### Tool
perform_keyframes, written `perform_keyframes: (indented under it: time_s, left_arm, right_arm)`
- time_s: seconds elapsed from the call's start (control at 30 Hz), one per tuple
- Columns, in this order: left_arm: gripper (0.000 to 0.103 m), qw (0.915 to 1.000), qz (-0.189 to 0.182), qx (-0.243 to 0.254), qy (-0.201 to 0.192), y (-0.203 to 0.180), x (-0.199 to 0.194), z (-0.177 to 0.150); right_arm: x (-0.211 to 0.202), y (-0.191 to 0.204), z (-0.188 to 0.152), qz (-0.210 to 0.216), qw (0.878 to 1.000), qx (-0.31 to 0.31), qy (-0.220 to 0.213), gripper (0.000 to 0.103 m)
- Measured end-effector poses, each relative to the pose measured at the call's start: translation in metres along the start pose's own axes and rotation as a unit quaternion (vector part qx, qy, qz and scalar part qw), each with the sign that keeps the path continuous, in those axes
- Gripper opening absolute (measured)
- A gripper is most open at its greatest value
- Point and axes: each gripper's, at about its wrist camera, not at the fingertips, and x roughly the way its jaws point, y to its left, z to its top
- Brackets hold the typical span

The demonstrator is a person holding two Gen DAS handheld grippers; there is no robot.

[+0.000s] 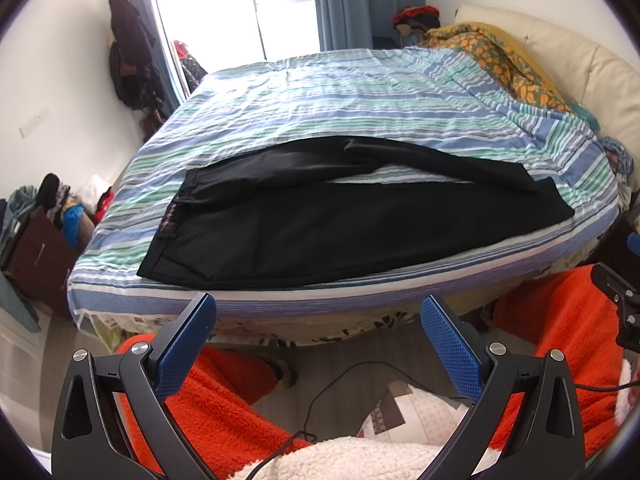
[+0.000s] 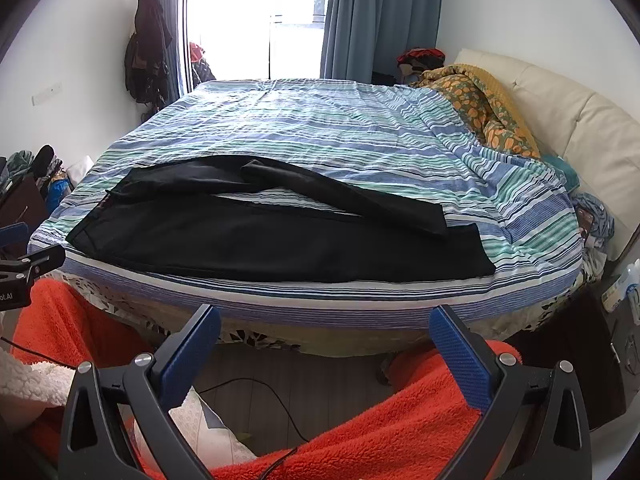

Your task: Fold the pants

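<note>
Bed: striped cover [image 1: 360,96] ahead of both my grippers.
Pants [image 1: 320,224]: black, flat near the bed's front edge, just beyond my fingertips, legs running right.
Left gripper [image 1: 318,320]: wide open, empty.
Right gripper [image 2: 325,330]: wide open, empty.

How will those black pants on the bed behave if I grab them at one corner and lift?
The black pants will probably drape limply; they already lie soft and creased on the striped bedspread. The far leg, already skewed, will likely trail and shift. They look thin, so probably light.
</note>
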Motion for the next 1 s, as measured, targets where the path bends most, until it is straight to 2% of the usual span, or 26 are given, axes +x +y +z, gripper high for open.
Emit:
perform_keyframes:
  time_s: [0.8, 1.0]
  left_arm:
    - [0.102, 0.9999, 0.001, 0.011, 0.000, -0.005, 0.002, 0.000]
    - [0.102, 0.9997, -0.013, 0.014, -0.012, -0.005, -0.003, 0.002]
  right_arm:
    - [0.001, 0.010, 0.000, 0.024, 0.999, -0.024, 0.003, 0.103]
    - [0.001, 0.011, -0.001, 0.028, 0.999, -0.027, 0.003, 0.103]
